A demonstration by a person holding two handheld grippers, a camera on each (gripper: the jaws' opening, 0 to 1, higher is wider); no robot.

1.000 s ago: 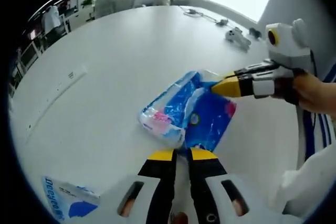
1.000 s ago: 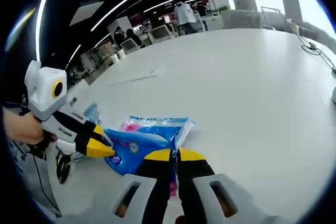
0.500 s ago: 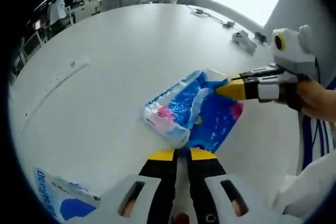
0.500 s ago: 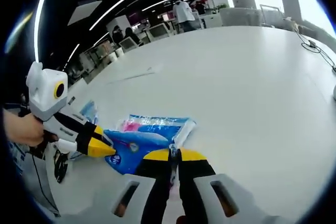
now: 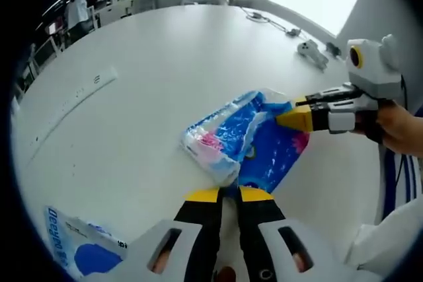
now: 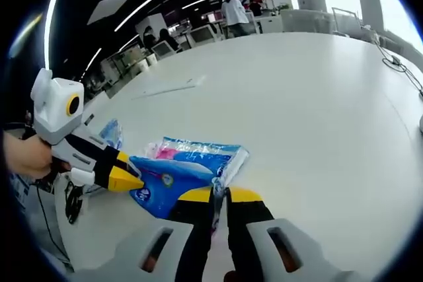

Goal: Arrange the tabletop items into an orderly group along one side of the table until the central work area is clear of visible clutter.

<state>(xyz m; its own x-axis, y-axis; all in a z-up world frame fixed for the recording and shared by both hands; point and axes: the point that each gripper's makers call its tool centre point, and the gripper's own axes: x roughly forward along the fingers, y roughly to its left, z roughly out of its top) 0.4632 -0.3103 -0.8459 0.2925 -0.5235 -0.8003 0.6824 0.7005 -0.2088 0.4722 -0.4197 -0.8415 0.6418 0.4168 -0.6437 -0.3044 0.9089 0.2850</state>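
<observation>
A blue plastic pack [image 5: 254,143] with pink and white print lies on the white table [image 5: 152,57], its bulkier clear-wrapped half [image 5: 211,140] to the left. My left gripper [image 5: 229,194] is shut on the pack's near edge. My right gripper [image 5: 285,115] comes in from the right, held by a hand, and is shut on the pack's far corner. In the right gripper view the same pack [image 6: 178,170] stretches between my right gripper [image 6: 221,194], shut on its clear seam, and my left gripper [image 6: 132,181] at its other end.
A second blue-and-white pack [image 5: 76,249] lies at the near table edge, also seen as a blue pack [image 6: 111,133] behind the left gripper. A thin strip [image 5: 73,100] lies on the table. Cables and a small device [image 5: 310,49] sit at the far side. People stand at distant desks [image 6: 234,12].
Both grippers keep their hold on the pack. In the left gripper view the right gripper has drifted slightly right and down, with the pack's far corner following.
</observation>
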